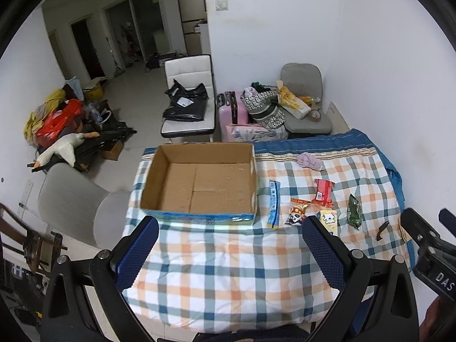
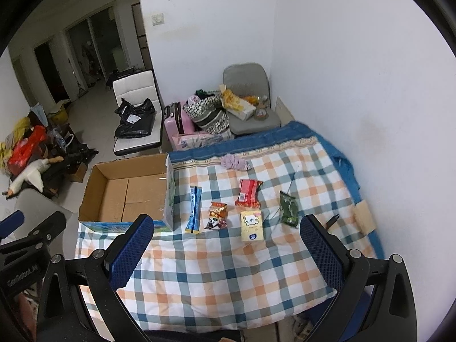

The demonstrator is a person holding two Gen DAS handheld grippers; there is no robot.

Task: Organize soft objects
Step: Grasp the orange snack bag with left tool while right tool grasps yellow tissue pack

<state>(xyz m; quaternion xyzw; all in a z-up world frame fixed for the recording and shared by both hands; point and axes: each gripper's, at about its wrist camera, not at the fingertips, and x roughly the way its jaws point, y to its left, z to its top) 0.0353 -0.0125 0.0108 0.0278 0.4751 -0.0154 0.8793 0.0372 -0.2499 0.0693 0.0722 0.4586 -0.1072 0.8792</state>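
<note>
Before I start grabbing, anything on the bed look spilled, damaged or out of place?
Nothing spilled or torn. The cardboard box sits empty and upright. One oddity: a small dark clip-like item lies apart near the green packet; it doesn't look soft.

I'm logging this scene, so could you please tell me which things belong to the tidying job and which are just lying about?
For the job: cardboard box, blue packet, panda packet, red packet, yellow packet, green packet, purple cloth.

Lying about: pink suitcase, goose toy, white chair.

Checked quilt [image 2: 222, 270], cardboard box [image 2: 128, 191], snack packets [image 2: 248, 192], purple cloth [image 2: 235, 162]
</note>
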